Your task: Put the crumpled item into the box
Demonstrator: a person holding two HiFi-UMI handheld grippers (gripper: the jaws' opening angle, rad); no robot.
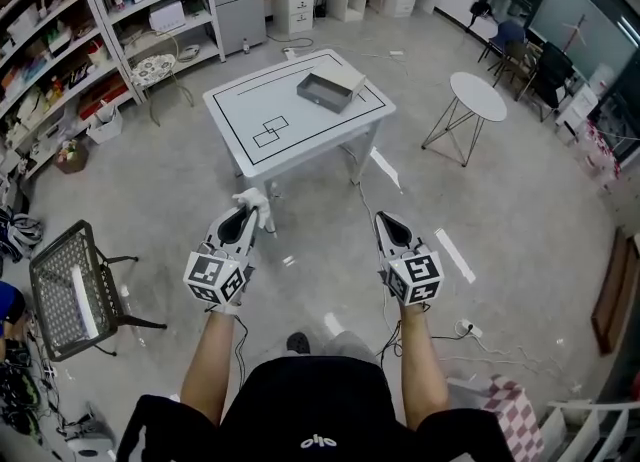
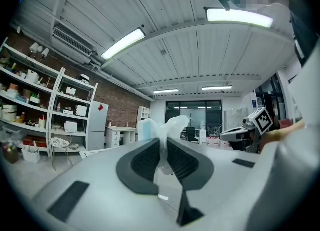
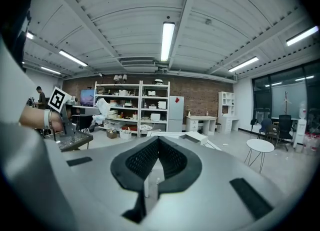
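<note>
In the lower left of centre in the head view, a bare forearm reaches forward, holding the left gripper [image 1: 246, 216] level and pointed up-frame. Its jaws pinch the white crumpled item [image 1: 252, 199], which bunches out above the tips in the left gripper view [image 2: 169, 126]. Up-frame at centre stands the white table [image 1: 247, 110], well apart from both grippers, with the grey box [image 1: 329, 87] near its far right corner. Right of centre, the other forearm holds the right gripper [image 1: 387, 220] parallel to the left one, its jaws pressed together on nothing.
</note>
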